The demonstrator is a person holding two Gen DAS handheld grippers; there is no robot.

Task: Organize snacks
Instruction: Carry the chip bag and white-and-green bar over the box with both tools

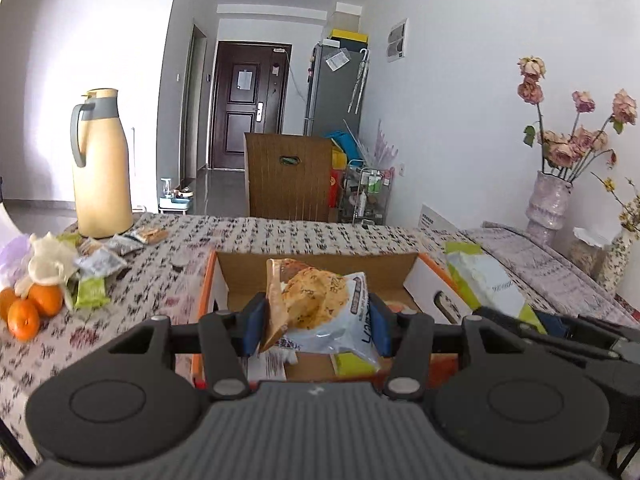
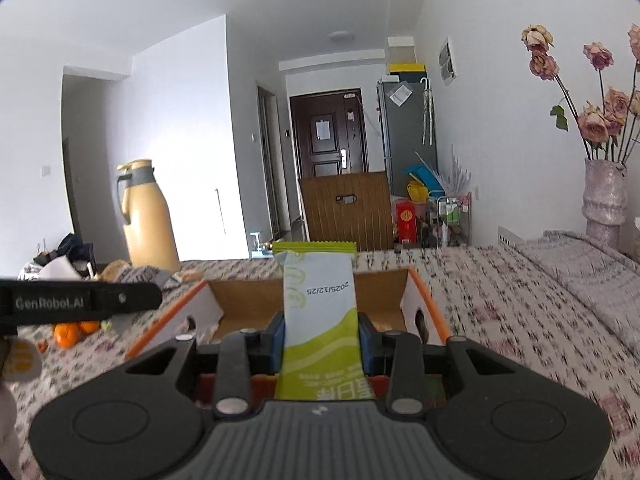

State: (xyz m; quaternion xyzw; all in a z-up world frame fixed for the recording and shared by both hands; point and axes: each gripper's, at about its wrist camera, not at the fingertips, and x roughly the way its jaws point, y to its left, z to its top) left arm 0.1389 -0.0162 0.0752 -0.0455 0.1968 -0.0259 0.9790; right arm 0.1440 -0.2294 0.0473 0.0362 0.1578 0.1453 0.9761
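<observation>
My left gripper (image 1: pixel 316 324) is shut on a clear packet with a round biscuit (image 1: pixel 316 300), held above the open cardboard box (image 1: pixel 424 280) with orange edges. In the right wrist view, my right gripper (image 2: pixel 320 342) is shut on a green and white snack packet (image 2: pixel 320 304) that stands upright over the same box (image 2: pixel 416 304). That packet (image 1: pixel 486 280) and the right gripper also show at the right of the left wrist view. Loose snack packets (image 1: pixel 100 264) lie on the patterned tablecloth to the left.
A yellow thermos jug (image 1: pixel 102 164) stands at the table's far left, with oranges (image 1: pixel 28 306) and a crumpled white bag (image 1: pixel 48 260) nearby. A vase of dried roses (image 1: pixel 548 204) stands on the right. A wooden chair back (image 1: pixel 288 176) is behind the table.
</observation>
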